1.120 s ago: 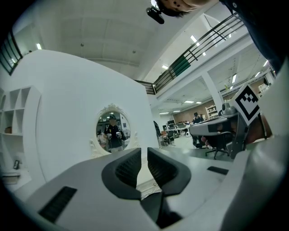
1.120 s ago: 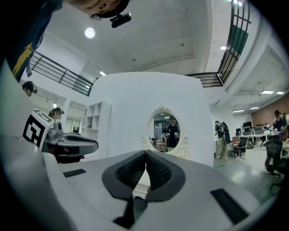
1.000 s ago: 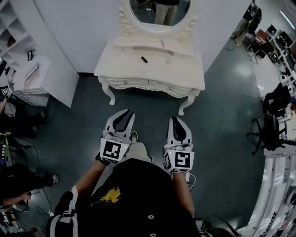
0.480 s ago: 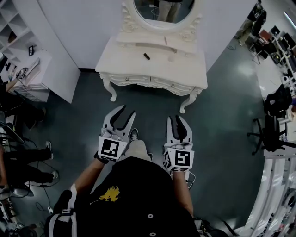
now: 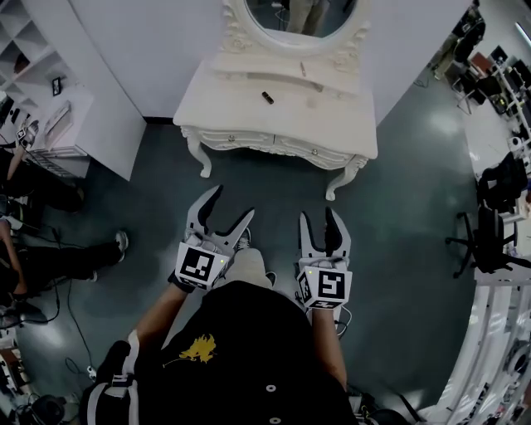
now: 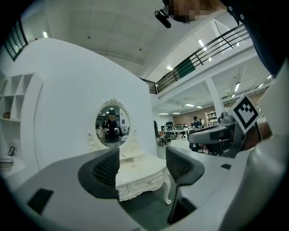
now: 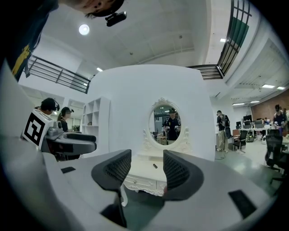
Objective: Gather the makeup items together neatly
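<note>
the left gripper has just been opening; its jaws stand spread, holding nothing. the right gripper has been opening too, spread a little less, also holding nothing. both hang over the dark floor, well apart from the white table ahead. a small dark makeup tube lies mid-table; a slim stick lies apart from it on the ledge below the oval mirror.

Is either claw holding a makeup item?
No, the left claw and the right claw, both just opening, have nothing between them.
</note>
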